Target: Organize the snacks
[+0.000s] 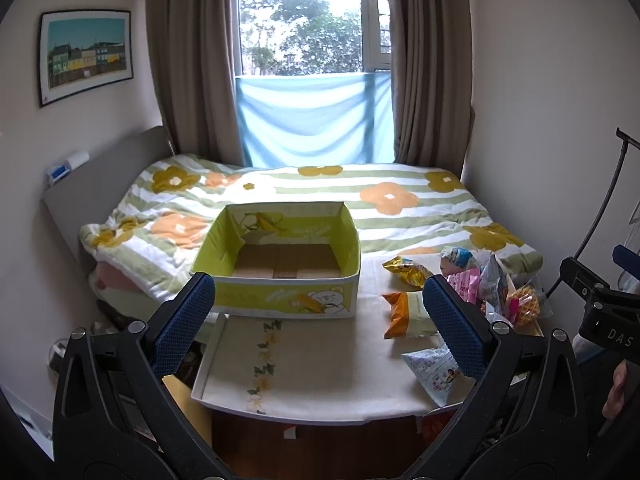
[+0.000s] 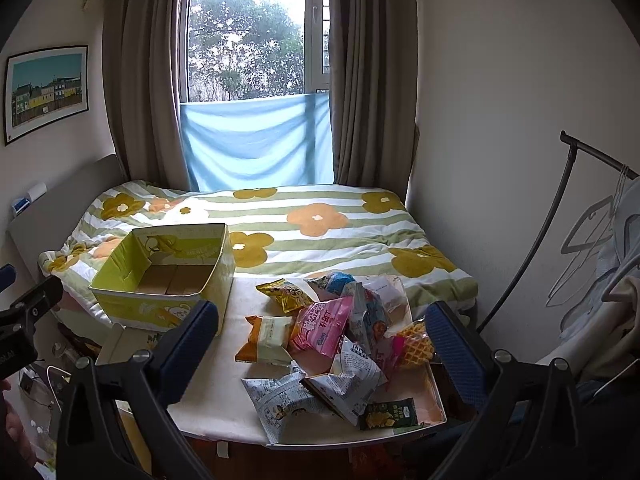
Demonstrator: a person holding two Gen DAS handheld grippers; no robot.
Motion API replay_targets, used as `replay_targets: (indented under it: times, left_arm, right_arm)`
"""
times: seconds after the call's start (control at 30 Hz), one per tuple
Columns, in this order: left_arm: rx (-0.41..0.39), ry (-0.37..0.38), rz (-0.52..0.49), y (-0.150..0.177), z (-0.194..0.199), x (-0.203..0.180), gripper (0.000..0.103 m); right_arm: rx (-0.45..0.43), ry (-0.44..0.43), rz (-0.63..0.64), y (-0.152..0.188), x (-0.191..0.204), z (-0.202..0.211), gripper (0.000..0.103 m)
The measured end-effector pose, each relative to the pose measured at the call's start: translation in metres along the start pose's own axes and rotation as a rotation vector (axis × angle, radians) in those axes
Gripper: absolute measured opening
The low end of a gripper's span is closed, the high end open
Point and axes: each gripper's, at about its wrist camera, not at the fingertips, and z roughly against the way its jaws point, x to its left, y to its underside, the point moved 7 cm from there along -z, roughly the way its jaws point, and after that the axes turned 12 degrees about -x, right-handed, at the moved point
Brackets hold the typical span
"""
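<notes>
An open green box (image 1: 280, 268) with a bear print stands on the left of a white table (image 1: 320, 364); it also shows in the right wrist view (image 2: 160, 276) and holds no snacks. A pile of snack packets (image 2: 340, 340) lies on the table's right side, among them a pink packet (image 2: 320, 326), an orange-white one (image 2: 266, 338), a yellow one (image 2: 285, 294) and a waffle pack (image 2: 416, 345). The pile also shows in the left wrist view (image 1: 472, 292). My left gripper (image 1: 318, 294) is open and empty before the box. My right gripper (image 2: 322, 322) is open and empty above the pile.
A bed with a flowered quilt (image 1: 320, 200) lies behind the table under a curtained window (image 1: 308, 40). A clothes rack (image 2: 580, 220) with hangers stands at the right wall. Clutter lies on the floor at the left (image 2: 44, 380).
</notes>
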Motion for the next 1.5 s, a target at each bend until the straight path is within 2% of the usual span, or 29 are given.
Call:
replay_targets:
  times: [1.5]
  left_arm:
    - [0.017,0.017,0.009,0.0028,-0.0001,-0.0039,0.103]
  right_arm:
    - [0.014,0.012,-0.008,0.0051,-0.0025,0.0002,0.103]
